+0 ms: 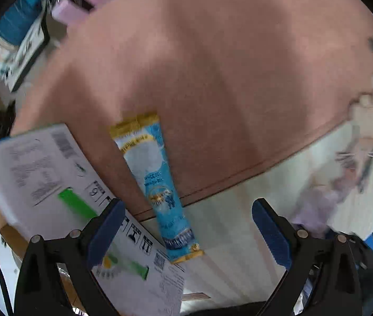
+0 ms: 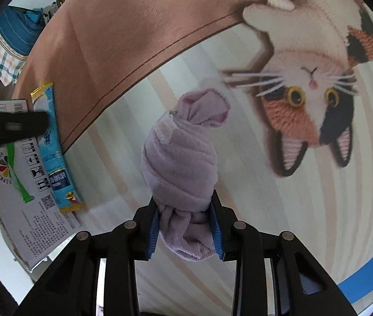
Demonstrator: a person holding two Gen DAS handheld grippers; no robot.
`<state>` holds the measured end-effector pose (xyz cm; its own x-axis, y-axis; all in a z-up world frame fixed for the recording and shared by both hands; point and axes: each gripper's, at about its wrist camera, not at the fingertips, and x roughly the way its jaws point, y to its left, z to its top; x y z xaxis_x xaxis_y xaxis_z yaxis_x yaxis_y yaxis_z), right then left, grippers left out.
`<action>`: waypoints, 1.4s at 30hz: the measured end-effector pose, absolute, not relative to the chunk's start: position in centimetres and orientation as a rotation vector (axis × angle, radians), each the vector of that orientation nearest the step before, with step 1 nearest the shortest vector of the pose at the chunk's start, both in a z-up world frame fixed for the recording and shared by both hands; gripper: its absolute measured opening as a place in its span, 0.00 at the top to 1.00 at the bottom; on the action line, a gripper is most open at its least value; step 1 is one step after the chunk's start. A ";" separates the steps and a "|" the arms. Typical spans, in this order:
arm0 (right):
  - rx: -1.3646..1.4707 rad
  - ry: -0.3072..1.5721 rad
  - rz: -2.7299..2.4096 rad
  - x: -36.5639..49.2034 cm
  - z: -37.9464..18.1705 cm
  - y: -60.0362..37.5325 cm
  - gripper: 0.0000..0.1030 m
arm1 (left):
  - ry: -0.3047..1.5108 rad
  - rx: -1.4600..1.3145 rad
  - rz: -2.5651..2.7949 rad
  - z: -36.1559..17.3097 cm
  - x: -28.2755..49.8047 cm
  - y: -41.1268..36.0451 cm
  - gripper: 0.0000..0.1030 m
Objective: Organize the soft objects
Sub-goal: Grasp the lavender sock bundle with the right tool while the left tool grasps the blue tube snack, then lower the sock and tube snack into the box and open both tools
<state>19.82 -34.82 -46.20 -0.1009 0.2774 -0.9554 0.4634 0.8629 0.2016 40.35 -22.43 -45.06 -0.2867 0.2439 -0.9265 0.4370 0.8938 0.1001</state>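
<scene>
the right gripper [image 2: 185, 226] is clamped on the tail end of a rolled lilac fleece sock [image 2: 179, 163], which sticks out ahead of it above the striped cat-print sheet [image 2: 278, 210]. only the loose bunched end sits between the pads, so i'd worry the roll could slip free or unwind if it gets swung about. the left gripper [image 1: 187, 226] hangs spread wide and empty over a blue and gold snack sachet [image 1: 154, 181], which lies across the edge of the brown blanket [image 1: 212, 65], just beside a white printed carton [image 1: 54, 184]. if that hand drops carelessly it could nudge the sachet or knock the carton.
</scene>
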 end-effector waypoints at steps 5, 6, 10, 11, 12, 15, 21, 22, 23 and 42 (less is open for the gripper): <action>0.574 1.706 -0.175 20.2 -46.0 -35.5 0.67 | 1.941 0.585 -0.186 -48.4 39.7 -22.8 0.04; 0.584 1.710 -0.176 20.4 -46.1 -35.7 0.66 | 1.960 0.541 -0.186 -48.7 39.4 -22.7 0.07; 0.606 1.725 -0.165 21.2 -46.7 -36.2 0.62 | 1.937 0.426 -0.203 -47.7 38.5 -22.4 0.29; 0.605 1.723 -0.164 21.5 -46.8 -36.2 0.60 | 1.928 0.393 -0.212 -47.4 38.2 -22.4 0.39; 0.600 1.724 -0.164 21.6 -46.8 -36.2 0.58 | 1.920 0.375 -0.212 -47.1 37.9 -22.3 0.49; 0.550 1.743 -0.168 22.1 -46.7 -35.7 0.58 | 1.902 0.325 -0.205 -46.5 36.9 -22.2 0.70; 0.416 1.747 -0.195 22.2 -46.1 -34.3 0.73 | 1.852 0.290 -0.184 -45.0 33.8 -21.5 0.87; 0.406 1.743 -0.195 22.2 -45.7 -34.1 0.73 | 1.843 0.274 -0.190 -44.5 33.2 -21.1 0.87; 0.399 1.736 -0.193 21.8 -45.6 -33.6 0.74 | 1.833 0.255 -0.200 -44.0 32.8 -20.9 0.87; 0.343 1.437 0.055 21.0 -27.2 -25.8 0.74 | 1.485 -0.084 -0.333 -23.5 27.3 -8.3 0.87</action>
